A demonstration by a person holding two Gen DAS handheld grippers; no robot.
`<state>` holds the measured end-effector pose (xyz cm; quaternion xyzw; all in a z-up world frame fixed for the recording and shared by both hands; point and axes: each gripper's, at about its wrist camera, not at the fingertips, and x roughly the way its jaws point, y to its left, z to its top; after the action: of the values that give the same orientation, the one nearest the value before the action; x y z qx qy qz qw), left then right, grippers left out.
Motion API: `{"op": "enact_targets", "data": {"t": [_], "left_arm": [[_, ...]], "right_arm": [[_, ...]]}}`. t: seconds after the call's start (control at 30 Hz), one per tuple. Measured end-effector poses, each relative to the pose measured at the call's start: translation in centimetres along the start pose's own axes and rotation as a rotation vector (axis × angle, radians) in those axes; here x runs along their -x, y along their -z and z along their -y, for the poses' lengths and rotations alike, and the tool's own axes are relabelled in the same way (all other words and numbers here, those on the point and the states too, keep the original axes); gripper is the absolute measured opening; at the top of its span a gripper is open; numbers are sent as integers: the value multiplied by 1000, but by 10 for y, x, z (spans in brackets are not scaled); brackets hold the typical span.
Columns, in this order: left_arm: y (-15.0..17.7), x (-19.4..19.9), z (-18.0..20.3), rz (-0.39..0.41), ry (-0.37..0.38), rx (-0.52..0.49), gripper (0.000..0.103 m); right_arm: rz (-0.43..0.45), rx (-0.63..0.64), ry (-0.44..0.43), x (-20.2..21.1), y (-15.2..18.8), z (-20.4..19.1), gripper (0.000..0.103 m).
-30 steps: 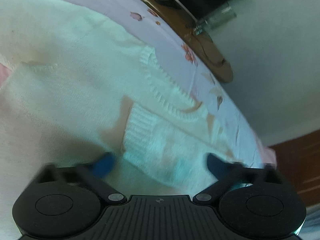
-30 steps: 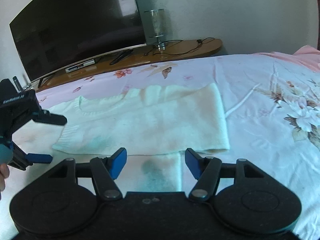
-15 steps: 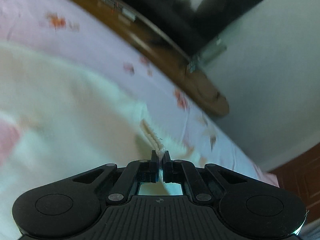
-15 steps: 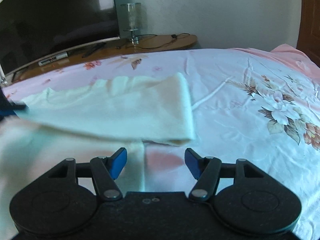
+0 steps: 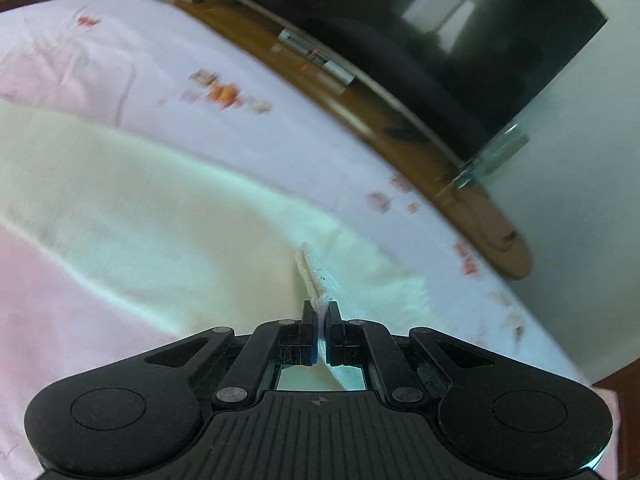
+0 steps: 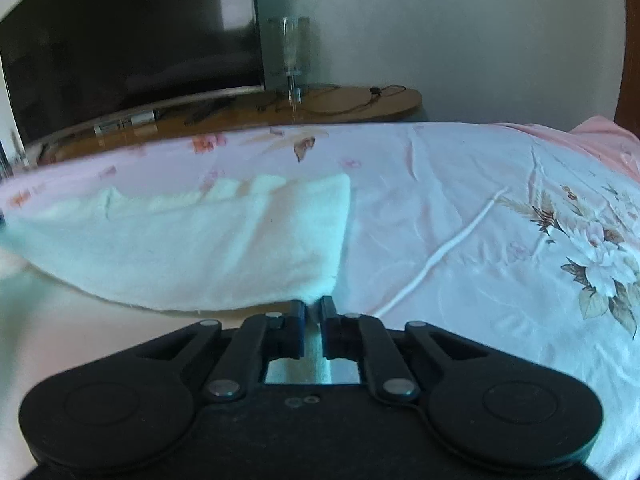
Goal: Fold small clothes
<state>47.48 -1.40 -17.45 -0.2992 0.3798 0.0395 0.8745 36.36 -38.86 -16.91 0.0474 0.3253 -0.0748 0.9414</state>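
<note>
1. Pink floral bedsheet (image 6: 460, 184) covers the bed; behind it a wooden shelf (image 6: 360, 102) carries a dark television (image 6: 128, 40) and a glass stand (image 6: 294, 52).
2. Cream knitted sweater (image 6: 200, 248) lies across the sheet — folded over itself.
3. Left gripper (image 5: 320, 312) is clamped on the sweater's ribbed edge, which rises from its jaws.
4. Right gripper (image 6: 313, 308) has just been closing — now pinched on the sweater's near corner.

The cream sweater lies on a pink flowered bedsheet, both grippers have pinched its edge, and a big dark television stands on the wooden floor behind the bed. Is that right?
Nearly. The television stands on a wooden shelf, not the floor, as the right wrist view shows. The rest holds: the cream sweater lies on the pink flowered bedsheet, and the left gripper and right gripper are each shut on its edge.
</note>
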Motion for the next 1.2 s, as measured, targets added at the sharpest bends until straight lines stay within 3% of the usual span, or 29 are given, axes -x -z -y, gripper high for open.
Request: {"op": "enact_targets", "data": {"t": [0.1, 0.3, 0.33, 0.4, 0.5, 0.73, 0.93, 0.97, 1.03, 1.07, 1.2], "left_arm": [[11, -10, -10, -23, -32, 2, 3], [18, 2, -8, -30, -72, -63, 4], [17, 9, -7, -17, -76, -72, 4], [13, 24, -9, 19, -86, -73, 4], [6, 39, -6, 64, -74, -95, 4], [14, 21, 26, 29, -20, -175, 4], [29, -21, 29, -29, -84, -230, 3], [29, -22, 25, -15, -71, -223, 3], [29, -22, 24, -17, -69, -216, 3], [29, -22, 25, -18, -73, -218, 3], [34, -20, 33, -13, -100, -256, 3]], "right_arm": [[-73, -47, 32, -11, 7, 15, 4], [-89, -49, 35, -3, 5, 23, 2], [-90, -73, 16, 1, 3, 27, 4], [-59, -108, -6, 13, -1, 32, 20], [-37, -105, -30, 7, -18, 35, 22], [-81, -134, -79, -56, -56, 28, 29], [-107, -139, -59, -96, -66, 26, 39], [-105, -139, -62, -100, -67, 26, 39], [-100, -136, -79, -102, -67, 27, 26], [-97, -134, -89, -101, -68, 27, 10], [-62, -101, -30, -103, -62, 31, 7]]}}
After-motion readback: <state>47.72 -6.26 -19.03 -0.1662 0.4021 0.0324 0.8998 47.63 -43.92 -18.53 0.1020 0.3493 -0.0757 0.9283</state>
